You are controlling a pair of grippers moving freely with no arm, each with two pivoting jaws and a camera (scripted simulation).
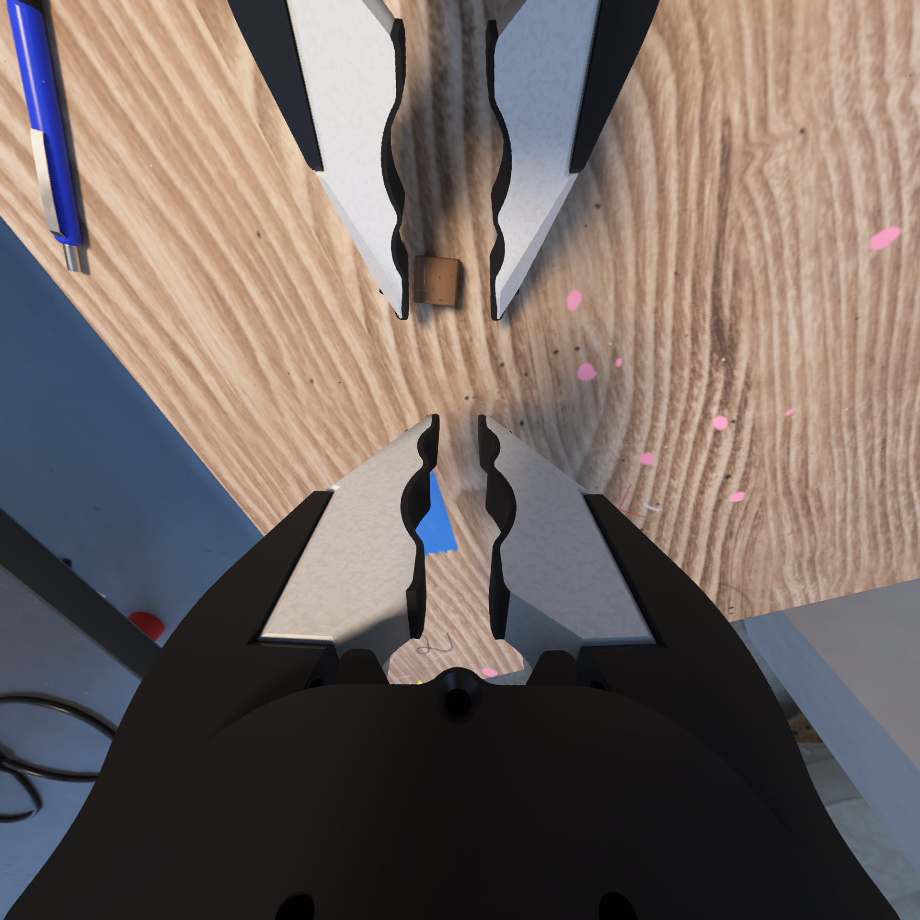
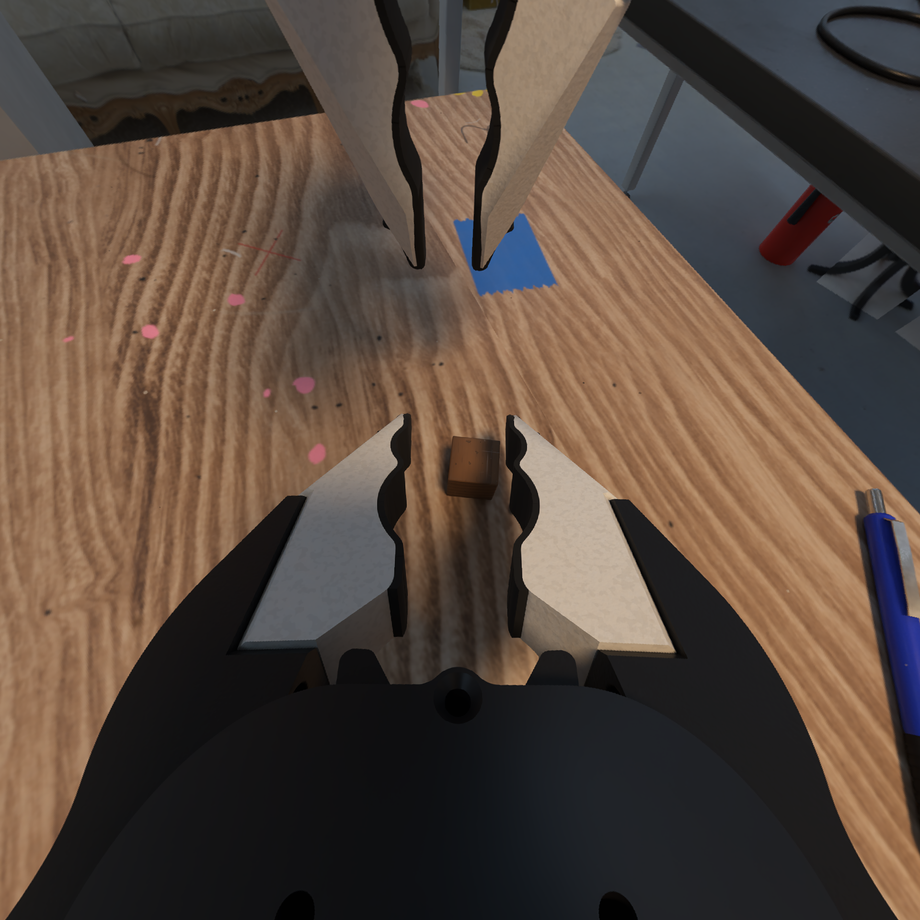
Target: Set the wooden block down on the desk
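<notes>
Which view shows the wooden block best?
The right wrist view: the wooden block sits close, between the open right claw, top and one side visible. The left wrist view shows it farther off, smaller, beside that claw's finger.

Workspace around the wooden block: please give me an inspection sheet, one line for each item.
Surface: wood-grain desk with pink paint spots and a blue tape patch.
Job's things: wooden block sits flat on the desk, between the right gripper's fingers, close to one pad; contact cannot be told.
Clutter: blue pen near the desk edge.
Grippers: right gripper open around the block; left gripper open, empty, above bare desk.
Cables: black cable loop on the neighbouring dark table.
Surroundings: red cylinder on the floor; a sofa beyond the desk.
</notes>
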